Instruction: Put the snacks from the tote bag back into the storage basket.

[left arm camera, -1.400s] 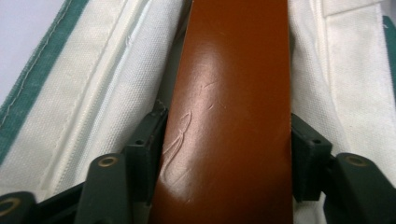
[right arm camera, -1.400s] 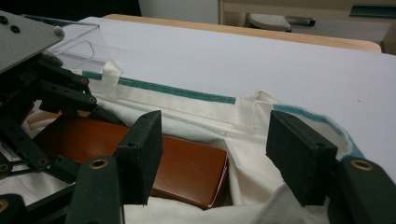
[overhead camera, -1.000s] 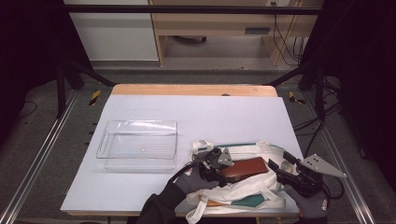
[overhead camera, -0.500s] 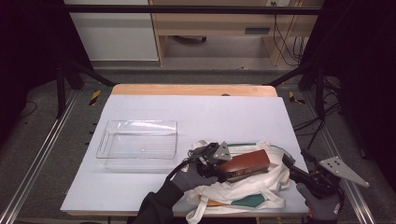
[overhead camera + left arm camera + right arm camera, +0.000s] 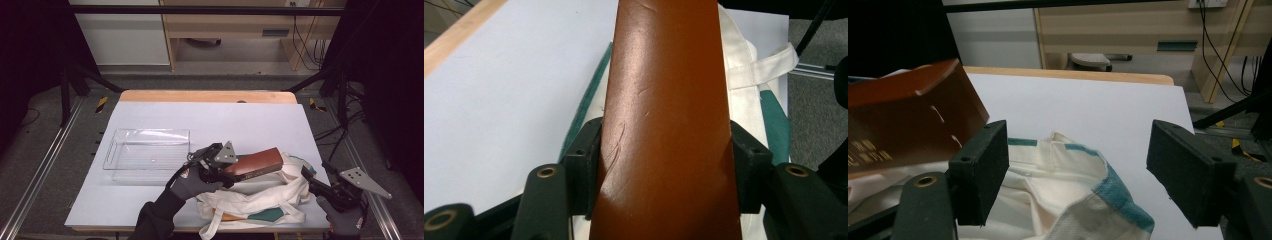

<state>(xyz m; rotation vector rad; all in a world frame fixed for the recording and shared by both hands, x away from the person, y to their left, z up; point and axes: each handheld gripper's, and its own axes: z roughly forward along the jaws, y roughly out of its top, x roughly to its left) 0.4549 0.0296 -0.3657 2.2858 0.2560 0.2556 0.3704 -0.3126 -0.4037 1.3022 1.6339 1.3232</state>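
A brown book (image 5: 255, 164) with gold lettering is tilted up above a cream tote bag (image 5: 260, 202) with teal trim, near the table's front right. My left gripper (image 5: 227, 172) is shut on the book's left end; in the left gripper view the book (image 5: 669, 125) runs up between the jaws of the left gripper (image 5: 669, 165). Off the bag's right side my right gripper (image 5: 312, 179) stands open. In the right gripper view that gripper (image 5: 1078, 175) has nothing between its pads, with the bag's (image 5: 1068, 200) mouth just beyond and the book (image 5: 903, 120) at the left.
A clear plastic tray (image 5: 147, 150) sits left of the bag on the white table (image 5: 210, 115). A wooden strip edges the far side. Metal rails run along both sides, and the right gripper hangs near the right edge.
The left gripper has raised the book out of the bag, up and slightly left. The right gripper has drawn back to the right, away from the bag.
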